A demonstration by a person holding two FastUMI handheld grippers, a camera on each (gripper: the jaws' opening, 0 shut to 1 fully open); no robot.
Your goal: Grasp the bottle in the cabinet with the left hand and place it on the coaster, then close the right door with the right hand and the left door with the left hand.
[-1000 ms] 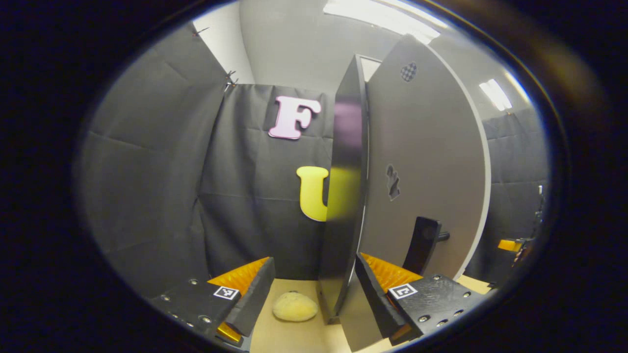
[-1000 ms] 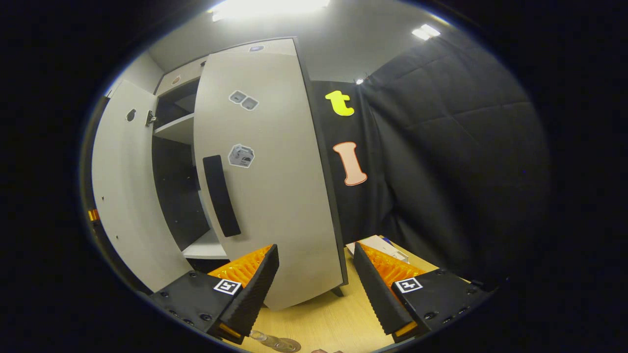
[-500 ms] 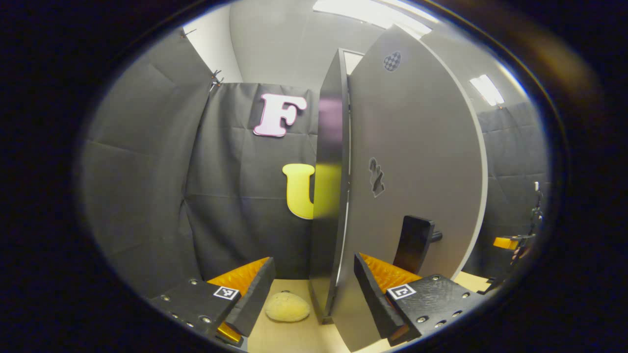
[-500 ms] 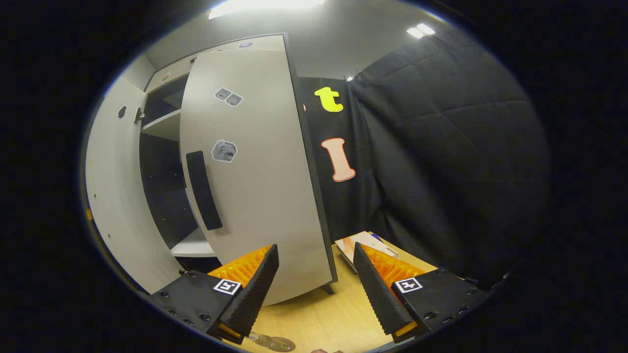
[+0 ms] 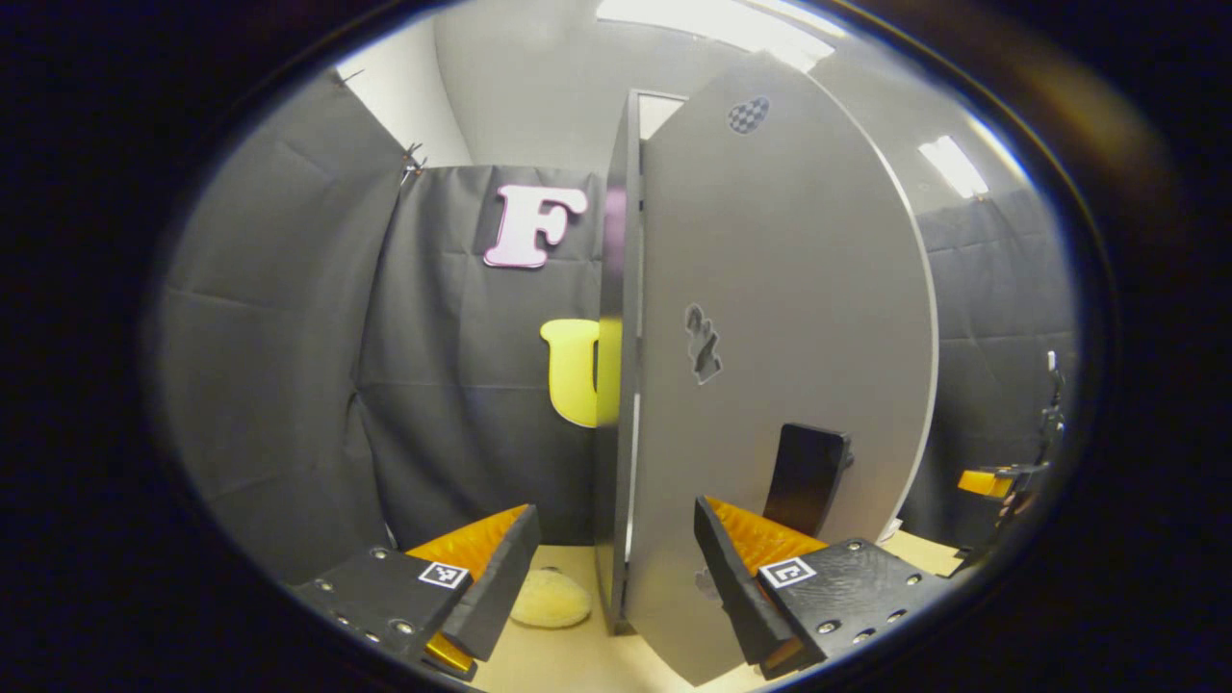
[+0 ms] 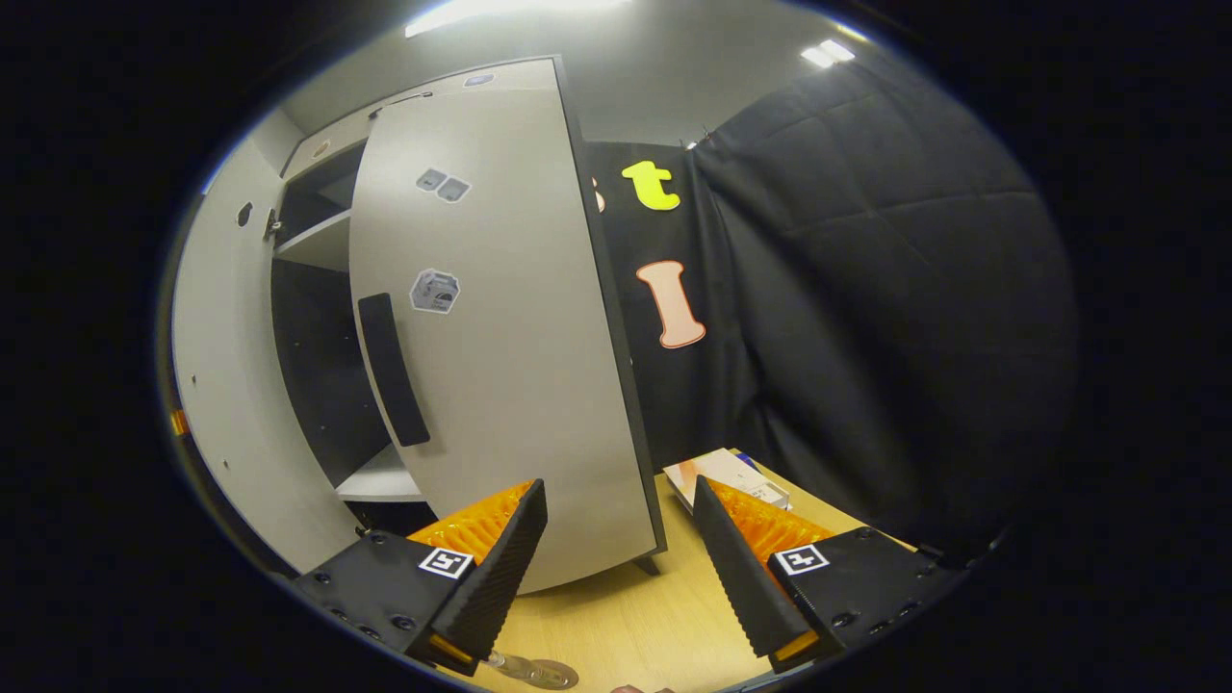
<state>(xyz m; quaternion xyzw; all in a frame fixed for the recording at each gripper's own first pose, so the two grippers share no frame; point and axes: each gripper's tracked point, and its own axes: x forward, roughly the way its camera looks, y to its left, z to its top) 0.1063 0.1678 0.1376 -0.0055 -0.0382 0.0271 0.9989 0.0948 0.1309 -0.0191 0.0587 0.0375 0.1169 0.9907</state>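
1. Left gripper: jaws spread wide, holding nothing. The bottom edge of the left door sits between the fingers, the right finger close against the door face; contact can't be confirmed.
2. Right gripper: jaws spread, empty, pointing at the lower corner of the right door over the tabletop. No touch that I can make out.
3. At the near tabletop edge by the right gripper's left finger there's a clear roundish thing; prob. bottle or coaster, too cropped to tell. If so, the bottle step looks done and only the doors are left.
4. Left side: a pale soft lump lies on the tabletop by the foot of the cabinet's side panel.
5. Right side: a flat box lies toward the far tabletop edge behind the right door.
6. Handling, judged: doors are stiff flat panels on hinges, light to swing, smooth and slippery, so no pinch needed. Push w/ a finger flat on the outer face near the free edge, or hook the dark handle on the left door, the bar handle on the right.
7. Both doors are ajar; shelf shows in the gap.
8. Writing: stickers on both doors, too small to read; no brand legible.
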